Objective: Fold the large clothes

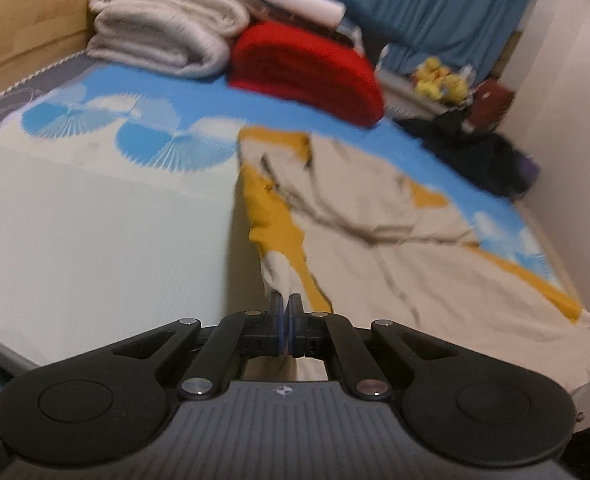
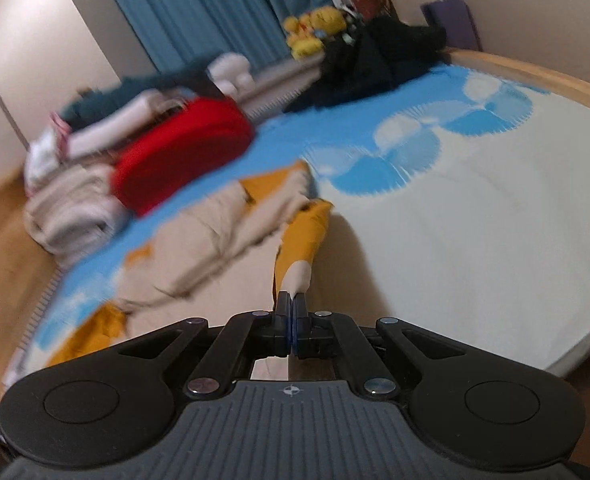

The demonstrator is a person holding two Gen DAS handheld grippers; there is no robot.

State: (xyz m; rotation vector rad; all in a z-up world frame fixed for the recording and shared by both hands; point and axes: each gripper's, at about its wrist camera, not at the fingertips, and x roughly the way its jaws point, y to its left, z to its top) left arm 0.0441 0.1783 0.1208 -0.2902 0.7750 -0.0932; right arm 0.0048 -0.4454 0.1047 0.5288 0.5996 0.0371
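- Straight ahead of both sets of jaws lies the garment (image 1: 395, 232), a large beige piece with mustard-yellow panels, spread over a bed sheet (image 1: 75, 220) that is pale with blue fan shapes.
- I have the left gripper (image 1: 283, 305) fully closed, with a beige-and-yellow corner of the cloth pinched between its pads; the fabric rises from the bed to the tips in a taut, narrow ridge.
- I have the right gripper (image 2: 291, 302) closed the same way on another corner of the garment (image 2: 215, 224), again a yellow-and-beige strip pulled up off the sheet (image 2: 475, 240).
- From the left jaws the bulk of the cloth spreads ahead and to the right; from the right jaws it spreads ahead and to the left. So the body hangs between my two grips, and I judge neither hand nearer than the other.
- The long axis of each lifted strip runs away from the tips toward the far end, so I reckon the fold has to carry this near edge forward along that line.
- The cloth looks thin, soft and creased, with limp wrinkles across the beige part; I expect it to sag between the grips.
- Beyond the tips sit a red folded blanket (image 1: 307, 68) that looks thick and fuzzy, and a stack of cream folded bedding (image 1: 163, 20), bulky and rounded at the folds.
- Both views are smeared with motion blur, so finer seams are lost to me.
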